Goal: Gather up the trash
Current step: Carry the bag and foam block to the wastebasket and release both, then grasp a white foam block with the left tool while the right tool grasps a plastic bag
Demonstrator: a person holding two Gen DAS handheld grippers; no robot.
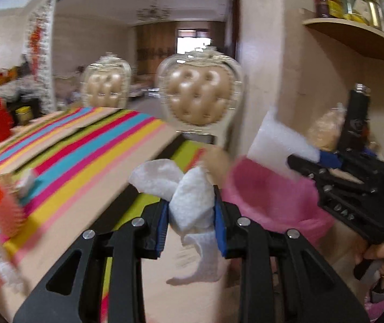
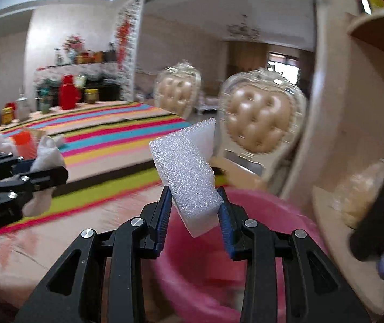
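A table under a striped cloth (image 2: 105, 132) carries an orange-capped bottle (image 2: 23, 141); beside it a pink basin (image 2: 192, 263) sits on the floor (image 2: 57, 239).

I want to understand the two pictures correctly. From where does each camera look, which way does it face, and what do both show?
Left wrist: sits on the left tool, looking forward along its fingers at the crumpled white tissue it grips; a hand holding the right tool shows at right.
Right wrist: sits on the right tool, facing the white foam block it grips above the pink basin; the left tool shows at left.
Shared: striped tablecloth, two padded chairs, basin.
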